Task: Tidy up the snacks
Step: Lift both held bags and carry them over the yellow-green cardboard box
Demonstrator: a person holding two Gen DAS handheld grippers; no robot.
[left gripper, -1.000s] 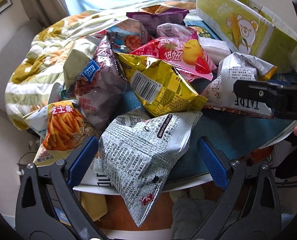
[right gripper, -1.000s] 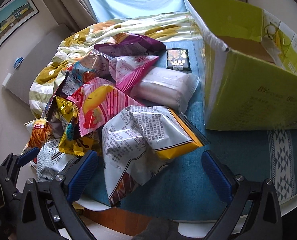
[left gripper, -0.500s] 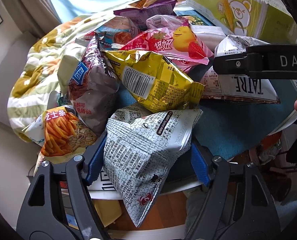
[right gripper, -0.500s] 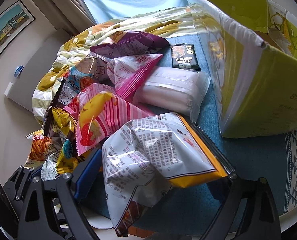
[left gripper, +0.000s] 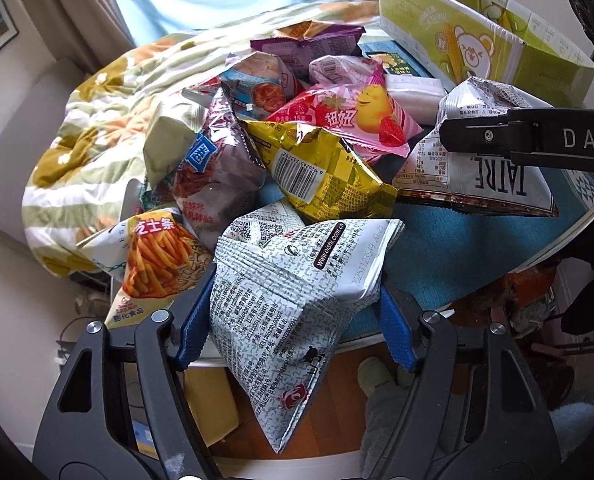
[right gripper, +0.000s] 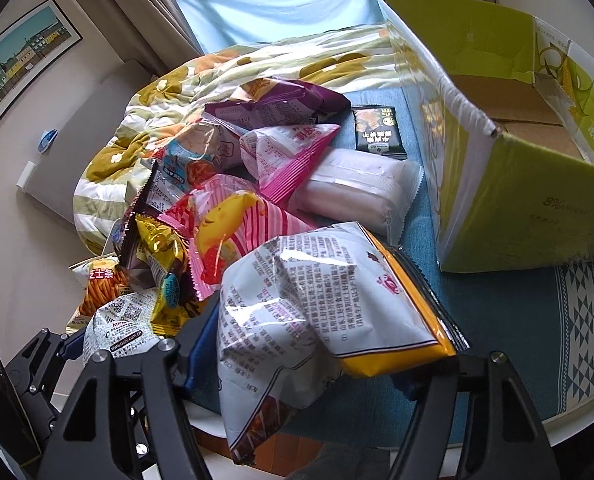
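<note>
A pile of snack bags lies on a round table with a blue cloth [left gripper: 437, 256]. My left gripper [left gripper: 293, 320] is shut on a white-and-grey printed snack bag [left gripper: 293, 300] at the table's near edge; the bag hangs over the edge. My right gripper [right gripper: 309, 364] is shut on a silver bag with a yellow edge [right gripper: 321, 300], which also shows in the left wrist view [left gripper: 473, 168]. An open green cardboard box [right gripper: 509, 184] stands to the right of the pile.
Behind lie a yellow bag [left gripper: 329, 172], a pink strawberry bag [left gripper: 349, 120], a purple bag [right gripper: 281, 104], a white packet [right gripper: 353, 188], a dark small packet [right gripper: 377, 132] and a fries bag [left gripper: 157, 264]. A flowered blanket [left gripper: 97, 128] lies beyond the table.
Both grippers moved forward and closed: the left one onto the white-and-grey bag, the right one onto the silver bag with the yellow edge.
</note>
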